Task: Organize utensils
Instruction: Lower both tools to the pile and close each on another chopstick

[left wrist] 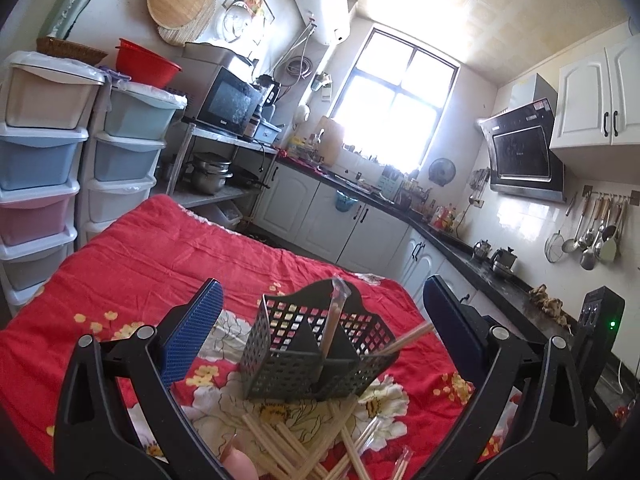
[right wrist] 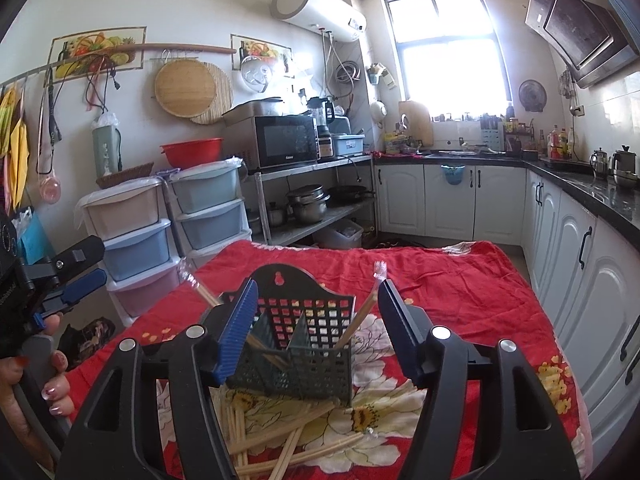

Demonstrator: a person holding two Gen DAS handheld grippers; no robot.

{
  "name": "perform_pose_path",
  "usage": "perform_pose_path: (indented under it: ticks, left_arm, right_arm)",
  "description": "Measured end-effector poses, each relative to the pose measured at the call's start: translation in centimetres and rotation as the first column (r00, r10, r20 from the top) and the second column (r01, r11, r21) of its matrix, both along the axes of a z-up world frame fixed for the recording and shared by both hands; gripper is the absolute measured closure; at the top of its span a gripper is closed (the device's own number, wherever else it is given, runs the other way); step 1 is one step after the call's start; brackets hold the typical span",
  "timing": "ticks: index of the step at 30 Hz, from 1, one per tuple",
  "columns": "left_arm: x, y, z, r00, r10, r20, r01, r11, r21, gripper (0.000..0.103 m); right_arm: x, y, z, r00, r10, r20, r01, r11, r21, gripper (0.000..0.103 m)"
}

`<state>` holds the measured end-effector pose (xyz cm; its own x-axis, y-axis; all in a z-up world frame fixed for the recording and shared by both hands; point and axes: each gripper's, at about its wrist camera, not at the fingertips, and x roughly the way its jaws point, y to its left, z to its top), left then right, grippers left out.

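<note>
A black perforated utensil holder (left wrist: pixel 316 356) with compartments stands on the red floral cloth (left wrist: pixel 160 264). Two wrapped chopstick pairs lean in it: one upright (left wrist: pixel 334 320), one tilted right (left wrist: pixel 412 336). Several loose wooden chopsticks (left wrist: pixel 304 444) lie in a pile in front of it. My left gripper (left wrist: pixel 320 336) is open and empty, its fingers on either side of the holder. In the right wrist view the holder (right wrist: pixel 296 344) sits between the open fingers of my right gripper (right wrist: pixel 316 328), with chopsticks (right wrist: pixel 360 312) leaning in it and a loose pile (right wrist: pixel 288 440) below.
Stacked plastic drawers (right wrist: pixel 136 224) stand left of the table. A metal shelf with microwave (right wrist: pixel 286 140) and pots stands behind. White cabinets and a black counter (right wrist: pixel 600 188) run along the right. The left gripper's handle and hand (right wrist: pixel 48 288) show at far left.
</note>
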<state>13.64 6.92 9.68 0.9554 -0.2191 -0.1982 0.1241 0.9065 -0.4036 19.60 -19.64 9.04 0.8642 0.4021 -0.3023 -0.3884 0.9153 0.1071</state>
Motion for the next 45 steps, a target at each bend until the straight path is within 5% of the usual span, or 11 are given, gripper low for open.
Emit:
perform_pose_path:
  ticks: [19, 33, 45]
  left_arm:
    - [-0.4, 1.1, -3.8, 0.993, 0.044, -0.108, -0.042, 0.999, 0.017, 0.011]
    - [1.1, 2.7, -8.0, 0.961, 0.02, -0.274, -0.033, 0.999, -0.04, 0.011]
    - [3.2, 2.3, -11.3, 0.916, -0.082, -0.393, 0.04, 0.993, -0.115, 0.05]
  right_arm:
    - [-1.4, 1.8, -2.9, 0.994, 0.063, -0.087, -0.069, 0.996, -0.06, 0.042]
    - [-0.1, 2.4, -6.3, 0.977, 0.039, -0.21, -0.062, 0.993, -0.105, 0.042]
    - [1.3, 2.8, -8.8, 0.956, 0.03, -0.291, -0.067, 0.991, -0.118, 0.042]
